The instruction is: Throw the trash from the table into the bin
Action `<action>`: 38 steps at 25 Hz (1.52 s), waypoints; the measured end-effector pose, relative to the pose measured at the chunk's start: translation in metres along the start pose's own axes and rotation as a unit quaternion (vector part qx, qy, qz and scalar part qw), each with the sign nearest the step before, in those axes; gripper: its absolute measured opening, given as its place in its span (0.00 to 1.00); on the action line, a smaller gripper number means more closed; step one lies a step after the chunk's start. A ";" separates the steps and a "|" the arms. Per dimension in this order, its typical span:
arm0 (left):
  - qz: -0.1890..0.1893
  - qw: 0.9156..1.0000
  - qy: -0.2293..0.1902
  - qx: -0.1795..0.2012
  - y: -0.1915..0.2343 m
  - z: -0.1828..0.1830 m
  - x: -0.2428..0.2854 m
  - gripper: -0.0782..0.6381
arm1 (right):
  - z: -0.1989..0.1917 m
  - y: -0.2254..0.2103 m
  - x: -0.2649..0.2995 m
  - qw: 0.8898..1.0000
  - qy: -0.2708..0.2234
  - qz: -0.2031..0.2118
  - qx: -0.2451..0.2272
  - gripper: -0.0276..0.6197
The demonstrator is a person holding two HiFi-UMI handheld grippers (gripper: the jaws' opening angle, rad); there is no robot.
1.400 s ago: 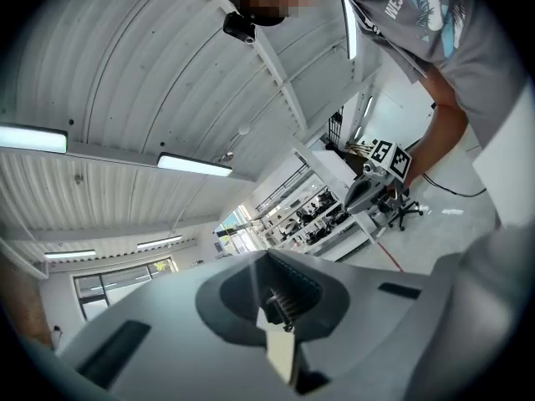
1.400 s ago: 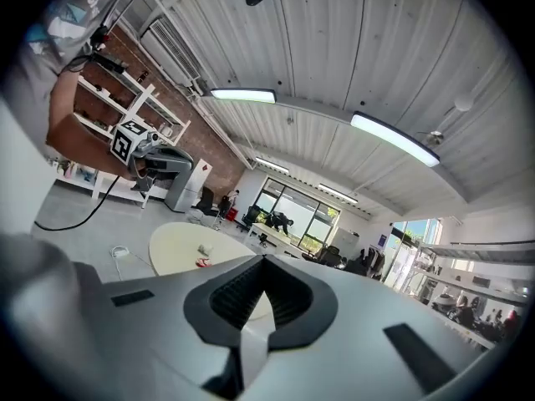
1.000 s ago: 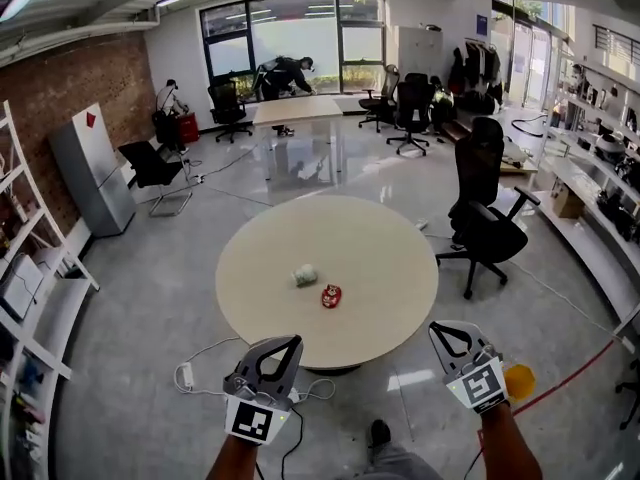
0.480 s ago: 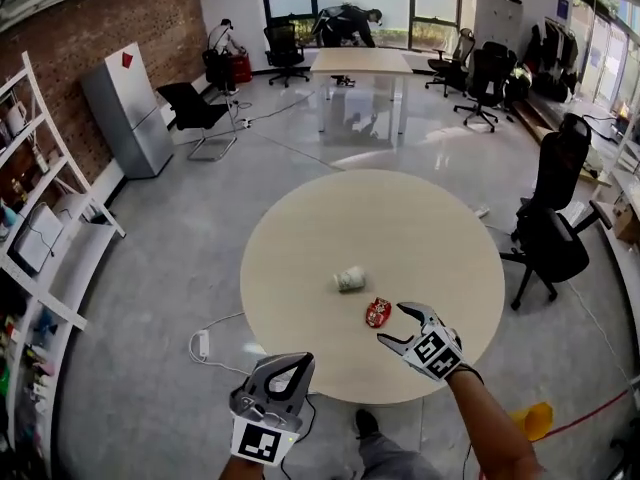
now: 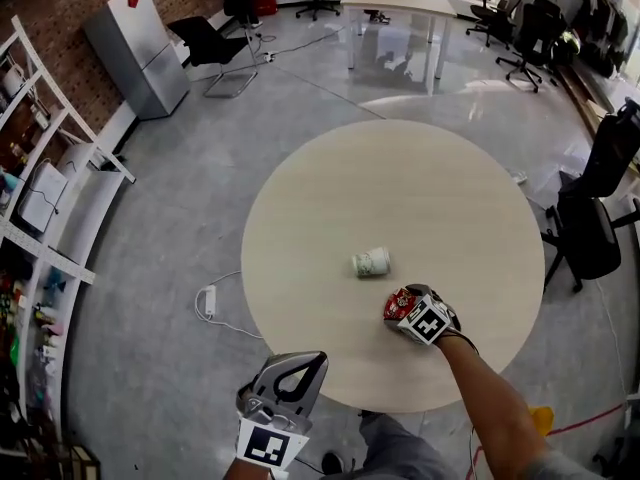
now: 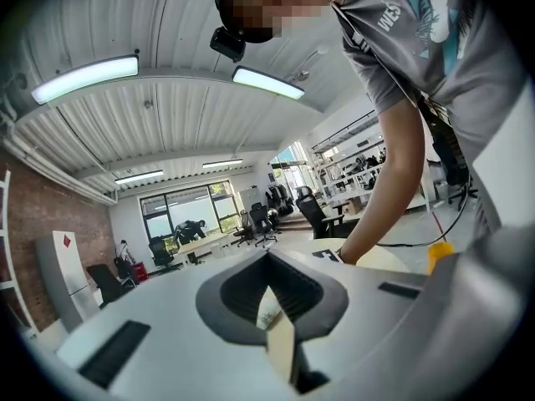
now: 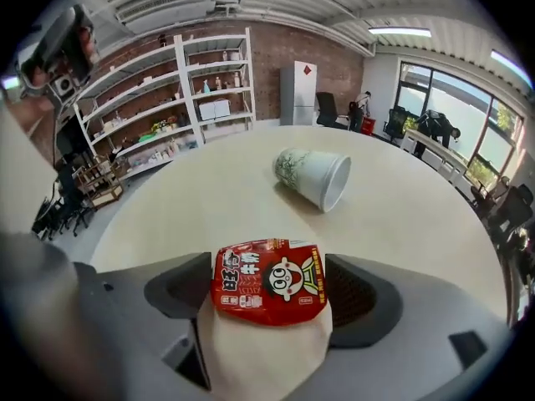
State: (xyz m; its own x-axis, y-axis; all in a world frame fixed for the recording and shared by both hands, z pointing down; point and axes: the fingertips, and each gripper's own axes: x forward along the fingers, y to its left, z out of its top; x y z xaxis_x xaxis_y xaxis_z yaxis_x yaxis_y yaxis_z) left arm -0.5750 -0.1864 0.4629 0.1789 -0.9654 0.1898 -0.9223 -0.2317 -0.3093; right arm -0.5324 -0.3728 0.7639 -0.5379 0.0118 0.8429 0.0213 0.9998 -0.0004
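Note:
A red snack packet [image 5: 396, 302] lies on the round beige table [image 5: 400, 188] near its front edge. My right gripper [image 5: 402, 306] points down over it. Its jaws are opening, and the packet [image 7: 267, 281] lies flat between them in the right gripper view. A white paper cup [image 5: 371, 262] lies on its side just beyond, its mouth toward the right [image 7: 313, 176]. My left gripper [image 5: 312, 360] hangs off the table's near edge over the floor, shut and empty, fingertips meeting [image 6: 267, 261].
A power strip and cable [image 5: 209, 301] lie on the floor left of the table. Black office chairs [image 5: 590, 228] stand at the right, white shelving [image 5: 40, 218] and a grey cabinet [image 5: 135, 48] at the left. A yellow object [image 5: 543, 418] sits on the floor near right.
My right gripper swung forward and down from beside me onto the table, and its jaws opened around the red packet. The view closed in on the table. My left gripper stayed shut and low.

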 end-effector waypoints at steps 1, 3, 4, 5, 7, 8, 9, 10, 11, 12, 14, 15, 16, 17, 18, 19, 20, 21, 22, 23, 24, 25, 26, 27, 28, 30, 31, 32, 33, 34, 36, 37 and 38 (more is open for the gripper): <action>0.000 1.000 0.006 -0.002 0.001 -0.001 -0.001 0.17 | 0.003 0.000 -0.001 1.000 -0.003 0.001 -0.002 0.67; -0.002 1.000 0.005 0.000 -0.005 0.005 -0.005 0.17 | 0.010 0.005 -0.016 1.000 -0.022 -0.011 -0.015 0.67; -0.003 1.000 0.001 0.003 -0.009 0.011 -0.010 0.17 | 0.017 0.012 -0.034 0.999 -0.041 -0.026 -0.024 0.67; -0.004 1.000 -0.006 0.008 -0.014 0.019 -0.018 0.17 | 0.028 0.022 -0.057 0.996 -0.066 -0.047 -0.035 0.67; -0.005 0.999 -0.023 0.021 -0.026 0.039 -0.042 0.17 | 0.056 0.055 -0.121 0.986 -0.127 -0.093 -0.059 0.67; -0.007 0.999 -0.035 0.031 -0.034 0.052 -0.057 0.17 | 0.071 0.080 -0.163 0.977 -0.161 -0.119 -0.073 0.67; -0.008 0.998 -0.047 0.042 -0.044 0.066 -0.075 0.17 | 0.085 0.109 -0.210 0.966 -0.197 -0.146 -0.087 0.67; -0.009 0.997 -0.061 0.054 -0.056 0.083 -0.094 0.17 | 0.096 0.142 -0.259 0.952 -0.231 -0.172 -0.102 0.67; -0.010 0.995 -0.076 0.065 -0.068 0.101 -0.116 0.17 | 0.104 0.178 -0.307 0.938 -0.262 -0.195 -0.115 0.67; -0.010 0.993 -0.092 0.075 -0.082 0.120 -0.139 0.17 | 0.108 0.217 -0.352 0.924 -0.288 -0.215 -0.128 0.67; -0.012 0.987 -0.129 0.095 -0.112 0.160 -0.183 0.17 | 0.107 0.293 -0.429 0.903 -0.318 -0.245 -0.151 0.67; -0.016 0.983 -0.146 0.105 -0.126 0.177 -0.201 0.17 | 0.099 0.325 -0.457 0.899 -0.318 -0.257 -0.157 0.67; -0.020 0.980 -0.163 0.113 -0.140 0.193 -0.217 0.17 | 0.090 0.352 -0.481 0.897 -0.316 -0.268 -0.155 0.67; -0.026 0.977 -0.177 0.117 -0.153 0.205 -0.228 0.17 | 0.080 0.374 -0.500 0.895 -0.315 -0.279 -0.148 0.67; -0.034 0.974 -0.190 0.118 -0.165 0.216 -0.235 0.17 | 0.068 0.391 -0.518 0.892 -0.316 -0.290 -0.140 0.67; -0.044 0.971 -0.202 0.117 -0.179 0.226 -0.237 0.17 | 0.055 0.403 -0.534 0.889 -0.316 -0.303 -0.131 0.67; -0.057 0.968 -0.214 0.115 -0.196 0.237 -0.237 0.17 | 0.039 0.412 -0.550 0.886 -0.314 -0.317 -0.124 0.67; -0.072 0.965 -0.224 0.115 -0.216 0.248 -0.235 0.17 | 0.019 0.419 -0.566 0.883 -0.311 -0.333 -0.117 0.67; -0.090 0.961 -0.234 0.118 -0.239 0.260 -0.232 0.17 | -0.003 0.425 -0.583 0.879 -0.305 -0.350 -0.107 0.67; -0.108 0.956 -0.245 0.122 -0.263 0.271 -0.227 0.17 | -0.027 0.428 -0.599 0.876 -0.299 -0.367 -0.096 0.67; -0.127 0.950 -0.256 0.127 -0.286 0.282 -0.221 0.17 | -0.052 0.429 -0.613 0.872 -0.293 -0.384 -0.082 0.67; -0.145 0.944 -0.265 0.130 -0.308 0.293 -0.213 0.17 | -0.076 0.428 -0.627 0.868 -0.286 -0.400 -0.067 0.67; -0.161 0.939 -0.273 0.130 -0.328 0.302 -0.202 0.17 | -0.101 0.424 -0.640 0.864 -0.281 -0.416 -0.052 0.67; -0.174 0.936 -0.279 0.128 -0.348 0.309 -0.189 0.17 | -0.127 0.419 -0.653 0.860 -0.275 -0.429 -0.039 0.67; -0.187 0.933 -0.282 0.124 -0.372 0.316 -0.173 0.17 | -0.155 0.413 -0.665 0.856 -0.270 -0.440 -0.026 0.67; -0.214 0.928 -0.283 0.111 -0.435 0.331 -0.130 0.17 | -0.227 0.397 -0.691 0.851 -0.258 -0.457 0.004 0.67; -0.232 0.925 -0.284 0.104 -0.475 0.342 -0.102 0.17 | -0.273 0.387 -0.706 0.849 -0.250 -0.464 0.024 0.67; -0.252 0.919 -0.285 0.100 -0.521 0.356 -0.071 0.17 | -0.323 0.375 -0.724 0.847 -0.243 -0.471 0.045 0.67; -0.274 0.913 -0.286 0.098 -0.570 0.372 -0.039 0.17 | -0.376 0.362 -0.743 0.844 -0.235 -0.478 0.067 0.67; -0.296 0.907 -0.284 0.098 -0.619 0.386 -0.007 0.17 | -0.429 0.348 -0.761 0.840 -0.228 -0.485 0.088 0.67; -0.335 0.895 -0.280 0.091 -0.714 0.407 0.053 0.17 | -0.530 0.319 -0.790 0.831 -0.215 -0.499 0.122 0.67; -0.354 0.889 -0.277 0.086 -0.761 0.415 0.083 0.17 | -0.580 0.302 -0.801 0.826 -0.210 -0.506 0.136 0.67; -0.374 0.883 -0.272 0.082 -0.808 0.419 0.111 0.17 | -0.630 0.286 -0.808 0.822 -0.204 -0.510 0.152 0.67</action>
State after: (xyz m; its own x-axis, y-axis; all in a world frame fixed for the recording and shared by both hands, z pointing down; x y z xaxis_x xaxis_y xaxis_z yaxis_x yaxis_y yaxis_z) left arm 0.3336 -0.1568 0.3429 0.8958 -0.4397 -0.0645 -0.4231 -0.7996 -0.4261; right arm 0.4391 -0.1076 0.4221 -0.3850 -0.8919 0.2375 -0.7942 0.4512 0.4070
